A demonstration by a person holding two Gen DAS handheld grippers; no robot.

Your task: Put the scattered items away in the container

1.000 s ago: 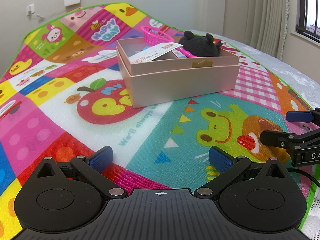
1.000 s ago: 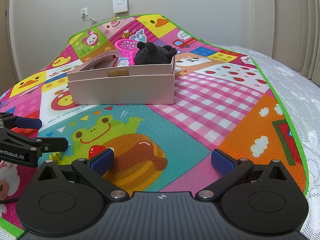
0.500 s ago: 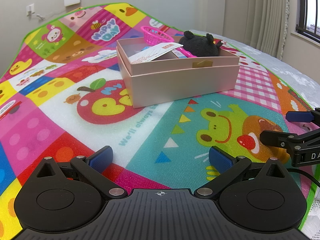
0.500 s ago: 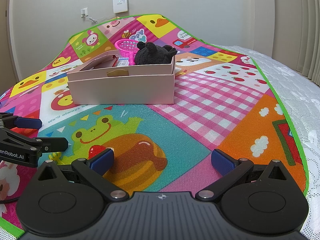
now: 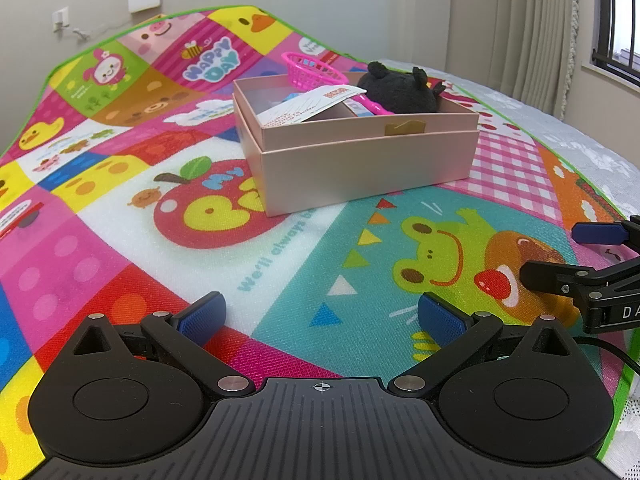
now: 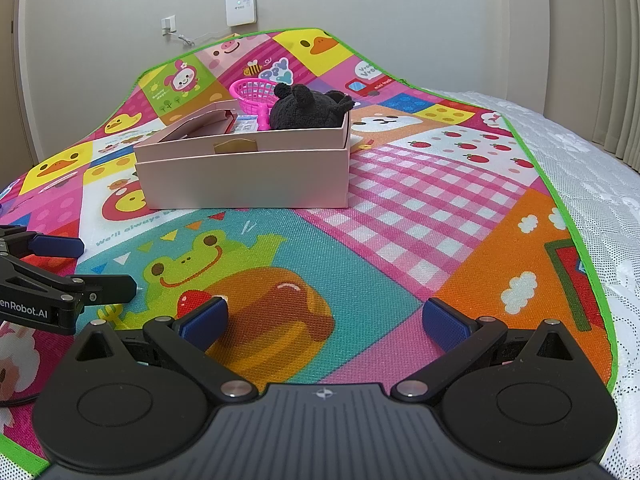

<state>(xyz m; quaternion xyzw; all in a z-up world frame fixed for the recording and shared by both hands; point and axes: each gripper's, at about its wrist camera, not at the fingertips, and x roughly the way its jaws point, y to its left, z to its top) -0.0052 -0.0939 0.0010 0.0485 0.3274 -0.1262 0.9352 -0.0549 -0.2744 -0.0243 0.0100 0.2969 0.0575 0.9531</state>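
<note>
Both tools are seen low over a colourful play mat [image 5: 120,184] spread on a bed. The left tool [image 5: 320,318] is spread wide with nothing between its blue pads; the right tool [image 6: 326,320] is likewise spread wide and empty. Each tool is caught at the edge of the other's view, side by side and apart, the right one near the frog print in the left wrist view.

A pink box [image 5: 360,168] is set on the mat ahead of both tools, well apart from them, its upper part nested in a slightly wider lower part. A black plush toy [image 5: 400,90] is seated in the box's right end, rising above the rim. A pink plastic basket [image 5: 312,70] with a handle is propped at the back of the box, beside the plush. A white printed card [image 5: 312,106] is laid tilted across the left compartment. A small blue-printed packet [image 6: 246,122] is seen inside, by the basket handle. No loose items are visible on the mat around the box.
</note>
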